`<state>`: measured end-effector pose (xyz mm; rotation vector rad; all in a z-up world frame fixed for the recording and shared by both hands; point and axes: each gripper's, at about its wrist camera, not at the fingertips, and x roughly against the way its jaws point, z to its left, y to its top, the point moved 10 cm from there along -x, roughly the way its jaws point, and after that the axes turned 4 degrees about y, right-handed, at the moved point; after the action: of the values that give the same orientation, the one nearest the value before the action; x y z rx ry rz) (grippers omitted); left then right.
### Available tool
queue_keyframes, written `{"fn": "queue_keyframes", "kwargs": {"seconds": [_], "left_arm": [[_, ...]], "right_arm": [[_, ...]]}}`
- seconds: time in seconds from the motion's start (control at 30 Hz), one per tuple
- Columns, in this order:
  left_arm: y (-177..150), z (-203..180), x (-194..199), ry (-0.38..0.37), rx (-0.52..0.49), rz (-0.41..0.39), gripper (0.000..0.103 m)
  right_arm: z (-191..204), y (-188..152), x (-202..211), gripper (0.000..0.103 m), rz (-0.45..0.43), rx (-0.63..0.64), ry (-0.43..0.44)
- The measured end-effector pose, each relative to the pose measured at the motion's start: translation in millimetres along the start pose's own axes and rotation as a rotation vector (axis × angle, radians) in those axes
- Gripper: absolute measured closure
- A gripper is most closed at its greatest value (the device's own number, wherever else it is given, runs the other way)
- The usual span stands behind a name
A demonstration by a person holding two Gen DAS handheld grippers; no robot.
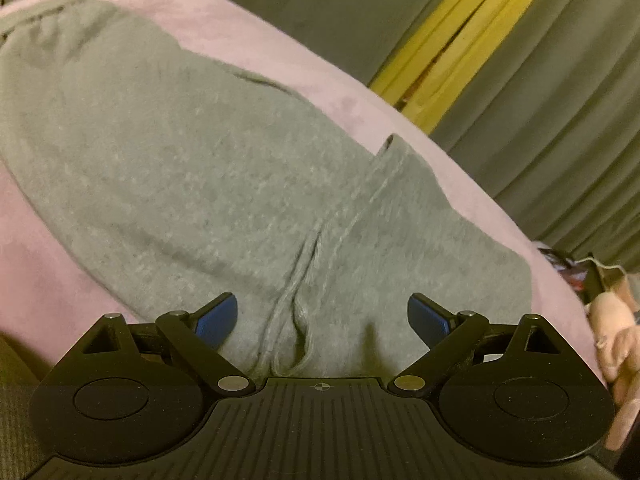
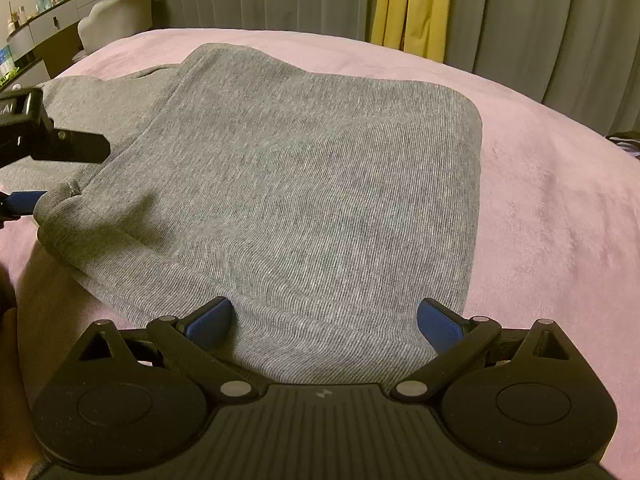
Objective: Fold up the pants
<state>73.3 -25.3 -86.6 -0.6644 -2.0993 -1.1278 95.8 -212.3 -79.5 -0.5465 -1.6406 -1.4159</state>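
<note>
Right wrist view shows the grey pants [image 2: 304,184] lying folded on the pink bedcover [image 2: 552,208], filling the middle of the frame, their near edge cut off behind the right gripper [image 2: 325,322] at the bottom. Its blue pads [image 2: 210,322] stand wide apart over the cloth, clamping nothing. At the left edge the left gripper [image 2: 24,172] pokes in, only partly in frame — one dark finger above a rolled corner of the pants, one blue pad just beside that corner; whether it touches is hard to tell.

Left wrist view is blurred. The pants [image 1: 200,168] run from upper left to lower centre, with a seam ridge [image 1: 296,300] rising between the spread-apart fingers of the left gripper [image 1: 322,318], which grip nothing. Grey curtains [image 1: 560,80] and a yellow strip [image 1: 460,40] fill the upper right. At the right edge something pale pink [image 1: 616,332] is cut off and unclear.
</note>
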Motion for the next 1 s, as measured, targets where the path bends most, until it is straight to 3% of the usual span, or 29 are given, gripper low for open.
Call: {"fn": "queue_keyframes", "kwargs": {"seconds": [0.13,0.37,0.57,0.7,0.87,1.0], "left_arm": [[0.8,3.1,1.9,-0.009,-0.008,0.01,0.007],[9.2,8.7,7.8,-0.046,0.069,0.003,0.007],[19.7,7.8,17.7,-0.032,0.019,-0.043,0.007],[24.1,8.5,11.4,0.005,0.001,-0.031,0.007],[36.9,4.6,7.7,0.029,-0.099,-0.047,0.007],[42.1,2.3,-5.1,-0.024,-0.11,0.005,0.009]], "right_arm": [[0.5,0.1,0.3,0.004,0.004,-0.002,-0.003],[0.1,0.2,0.9,0.004,0.005,-0.002,-0.002],[0.8,-0.3,1.0,0.004,0.006,-0.002,-0.005],[0.8,-0.2,1.1,0.004,0.007,-0.002,-0.005],[1.1,-0.1,1.3,0.004,0.005,-0.003,-0.006],[1.2,-0.1,1.3,0.004,0.005,-0.003,-0.007]]}}
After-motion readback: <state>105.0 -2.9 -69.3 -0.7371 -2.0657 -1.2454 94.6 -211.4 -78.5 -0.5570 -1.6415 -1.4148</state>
